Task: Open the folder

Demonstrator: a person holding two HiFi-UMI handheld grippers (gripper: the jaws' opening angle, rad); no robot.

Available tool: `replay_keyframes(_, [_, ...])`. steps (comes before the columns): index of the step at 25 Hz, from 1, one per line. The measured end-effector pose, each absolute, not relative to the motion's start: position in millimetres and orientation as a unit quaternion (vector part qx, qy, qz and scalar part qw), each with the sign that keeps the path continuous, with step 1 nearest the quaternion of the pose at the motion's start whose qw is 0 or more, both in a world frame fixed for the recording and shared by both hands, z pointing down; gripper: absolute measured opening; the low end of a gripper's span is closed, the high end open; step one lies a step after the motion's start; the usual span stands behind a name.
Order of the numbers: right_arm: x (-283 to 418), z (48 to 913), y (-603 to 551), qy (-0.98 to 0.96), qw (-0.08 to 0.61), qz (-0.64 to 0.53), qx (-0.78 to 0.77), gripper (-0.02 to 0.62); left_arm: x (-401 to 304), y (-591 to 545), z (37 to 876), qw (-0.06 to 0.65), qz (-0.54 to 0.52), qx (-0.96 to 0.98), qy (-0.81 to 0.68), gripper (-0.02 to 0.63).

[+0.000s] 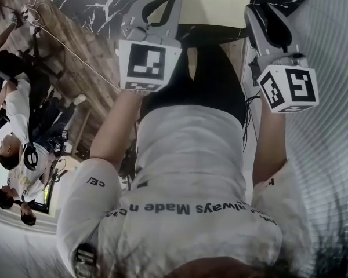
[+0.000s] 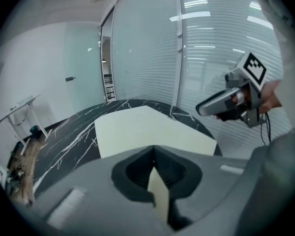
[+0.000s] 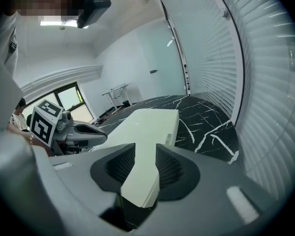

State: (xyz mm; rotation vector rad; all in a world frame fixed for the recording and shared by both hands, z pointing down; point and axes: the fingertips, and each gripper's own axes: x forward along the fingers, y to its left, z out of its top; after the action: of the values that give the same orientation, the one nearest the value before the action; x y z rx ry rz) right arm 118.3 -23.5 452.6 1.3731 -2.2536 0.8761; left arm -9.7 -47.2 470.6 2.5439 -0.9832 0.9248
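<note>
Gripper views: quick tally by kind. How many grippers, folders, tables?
Grippers: 2 (left gripper, right gripper)
Folders: 1 (cream folder, closed, lying flat)
Tables: 1 (black marble table)
Total: 4

You have a black table (image 2: 69, 141) before you, its dark top crossed by thin white veins and rounded at the far edge, and on it a pale cream folder (image 2: 147, 132) lies flat, near the middle, dark top showing around it.
</note>
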Motion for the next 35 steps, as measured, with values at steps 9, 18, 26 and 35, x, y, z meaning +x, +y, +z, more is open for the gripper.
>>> replay_keyframes(9, [118.2,488.8,-19.8,-0.783,0.179,0.342,0.488,0.158,-18.1,-43.9,501.5,0.123,0.359,0.855,-0.354,0.003])
replay_keyframes(18, [110.6,509.8,-17.8,-0.775,0.182,0.364,0.483,0.169,-20.4,-42.9,517.7,0.124,0.377,0.842,-0.365,0.002])
replay_keyframes(26, [109.0,511.5,-19.0,-0.764,0.179,0.372,0.496,0.169,-18.7,-42.3,518.2,0.125,0.38,0.842,-0.361,0.002])
replay_keyframes(35, [108.2,513.0,-18.8,-0.758,0.175,0.371,0.507,0.175,-19.6,-42.0,519.8,0.132,0.378,0.844,-0.356,0.002])
